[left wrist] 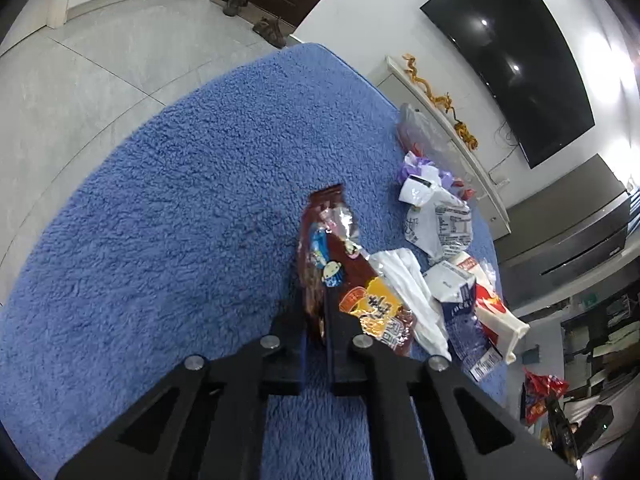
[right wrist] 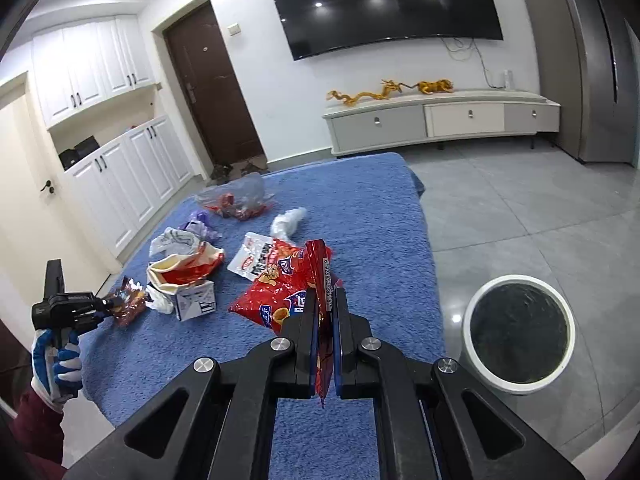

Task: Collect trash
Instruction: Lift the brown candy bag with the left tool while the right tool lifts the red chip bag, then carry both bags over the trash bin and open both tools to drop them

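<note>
Both grippers held a snack wrapper over the blue-covered surface (right wrist: 380, 208)

The right gripper (right wrist: 325, 320) had its fingers pinched on a red chip bag (right wrist: 280, 292), the left gripper (left wrist: 316, 312) on a brown wrapper (left wrist: 320, 240); both looked light, crinkly and slippery, best nipped at a flat edge. About eight more pieces of trash lay on the surface, and one white bin (right wrist: 520, 336) stood on the floor beside it

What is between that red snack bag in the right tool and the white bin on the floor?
Nothing visible. The right tool is shut on the red snack bag above the blue rug, and only bare grey floor lies between the rug's edge and the open white bin to its right.
</note>
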`<state>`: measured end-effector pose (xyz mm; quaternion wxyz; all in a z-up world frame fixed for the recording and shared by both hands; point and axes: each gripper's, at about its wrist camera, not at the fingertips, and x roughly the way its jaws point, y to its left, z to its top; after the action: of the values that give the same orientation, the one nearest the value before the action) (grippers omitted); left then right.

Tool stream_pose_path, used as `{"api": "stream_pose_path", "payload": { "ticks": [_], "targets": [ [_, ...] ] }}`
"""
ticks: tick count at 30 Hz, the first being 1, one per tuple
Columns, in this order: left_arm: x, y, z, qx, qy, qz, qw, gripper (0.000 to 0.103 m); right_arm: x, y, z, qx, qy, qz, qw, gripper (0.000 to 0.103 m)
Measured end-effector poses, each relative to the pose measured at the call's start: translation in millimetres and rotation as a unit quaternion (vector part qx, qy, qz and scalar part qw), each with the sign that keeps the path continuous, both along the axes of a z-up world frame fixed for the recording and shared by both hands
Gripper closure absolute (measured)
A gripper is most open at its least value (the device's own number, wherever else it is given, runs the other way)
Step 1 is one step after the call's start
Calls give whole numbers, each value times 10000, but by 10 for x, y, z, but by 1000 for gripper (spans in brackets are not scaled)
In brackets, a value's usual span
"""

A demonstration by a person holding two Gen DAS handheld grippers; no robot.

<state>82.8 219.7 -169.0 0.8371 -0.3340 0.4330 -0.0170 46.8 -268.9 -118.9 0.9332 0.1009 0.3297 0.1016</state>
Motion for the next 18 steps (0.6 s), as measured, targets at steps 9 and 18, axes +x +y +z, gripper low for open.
{"api": "stream_pose_path", "payload": {
  "ticks": [9,18],
  "targets": [
    [-234,-82,481,414,-521,32,9978,101,-37,-141,20,61,-84,-146,9998,97],
    [-255,-804,1346,567,-1349,-864,9855,101,-134,-605,-76,292,-182,-608,9976,97]
  ]
}}
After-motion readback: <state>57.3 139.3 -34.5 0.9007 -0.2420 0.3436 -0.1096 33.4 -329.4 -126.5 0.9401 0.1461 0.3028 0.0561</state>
